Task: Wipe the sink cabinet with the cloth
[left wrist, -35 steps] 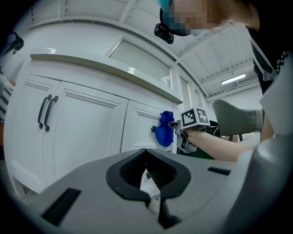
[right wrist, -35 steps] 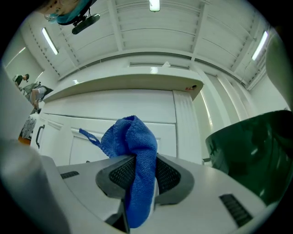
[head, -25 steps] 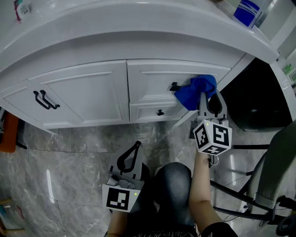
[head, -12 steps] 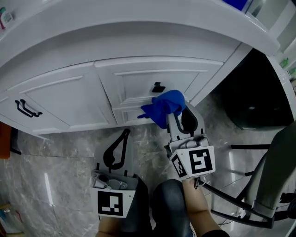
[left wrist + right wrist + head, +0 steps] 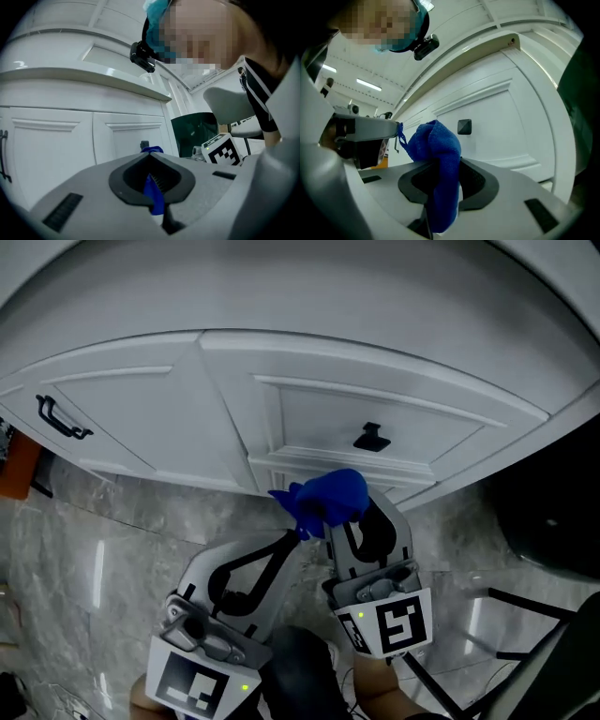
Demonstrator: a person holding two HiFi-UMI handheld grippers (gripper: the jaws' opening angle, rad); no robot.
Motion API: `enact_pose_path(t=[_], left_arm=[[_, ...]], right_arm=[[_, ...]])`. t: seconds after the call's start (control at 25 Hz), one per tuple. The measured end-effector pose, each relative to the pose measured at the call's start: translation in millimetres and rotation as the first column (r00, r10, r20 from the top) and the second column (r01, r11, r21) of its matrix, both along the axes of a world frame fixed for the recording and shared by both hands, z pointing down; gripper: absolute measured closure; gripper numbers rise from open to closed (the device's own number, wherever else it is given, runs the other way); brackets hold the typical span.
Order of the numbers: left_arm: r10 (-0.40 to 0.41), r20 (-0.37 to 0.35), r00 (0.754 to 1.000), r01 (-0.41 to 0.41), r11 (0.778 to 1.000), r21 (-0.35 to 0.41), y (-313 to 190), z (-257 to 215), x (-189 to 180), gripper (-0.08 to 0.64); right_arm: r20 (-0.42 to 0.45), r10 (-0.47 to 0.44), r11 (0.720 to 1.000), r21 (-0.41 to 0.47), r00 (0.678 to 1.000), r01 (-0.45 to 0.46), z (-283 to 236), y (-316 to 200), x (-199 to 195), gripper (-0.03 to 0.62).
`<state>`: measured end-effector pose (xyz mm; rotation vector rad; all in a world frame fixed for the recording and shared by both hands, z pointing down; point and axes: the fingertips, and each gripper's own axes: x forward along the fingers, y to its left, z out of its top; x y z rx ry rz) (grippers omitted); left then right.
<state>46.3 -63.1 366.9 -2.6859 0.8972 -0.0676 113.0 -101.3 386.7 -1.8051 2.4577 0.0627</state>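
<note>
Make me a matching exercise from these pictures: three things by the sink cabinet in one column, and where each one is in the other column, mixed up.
Column one:
1. blue terry cloth
2. black square knob
3. black bar handles

Column two:
A. on the far-left white cabinet door
B. clamped in the right hand-held gripper
C. on the white panel above the cloth

Pairs: 1-B, 2-C, 3-A.
</note>
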Motion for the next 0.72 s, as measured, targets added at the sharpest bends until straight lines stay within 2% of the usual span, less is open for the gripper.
enact_pose_path(t=[0.2,0.4,0.48,0.64,0.72], left_arm=[[-0.051,-0.070,0.996,0.050,0.999,-0.019,-14,16,-19,0.557],[-0.091,-0.120,0.989,0.088,0.996,-0.031,-28,30,-34,0.557],[-0.104,-0.125,0.987,0.098,0.994,-0.047,-35,34,-36,0.557],[-0.133,-0.117,0.984,0.119,0.985,-0.123,-55,29,-26,0.557],[-0.158,-0.155,0.975,0.131,0.976,-0.177,-64,24,-25,0.557]], right_arm=[[0.002,0.033,0.999,0.029,0.999,-0.033,13,-17,-19,0.476],[-0.109,-0.009,0.998,0.062,0.994,0.016,23,-28,-57,0.475],[-0.113,-0.006,0.999,0.045,0.994,0.011,18,-34,-63,0.476],[-0.087,0.009,1.000,-0.018,0.996,-0.011,8,-44,-62,0.476],[-0.065,0.021,0.999,-0.029,0.998,-0.023,4,-47,-61,0.476]])
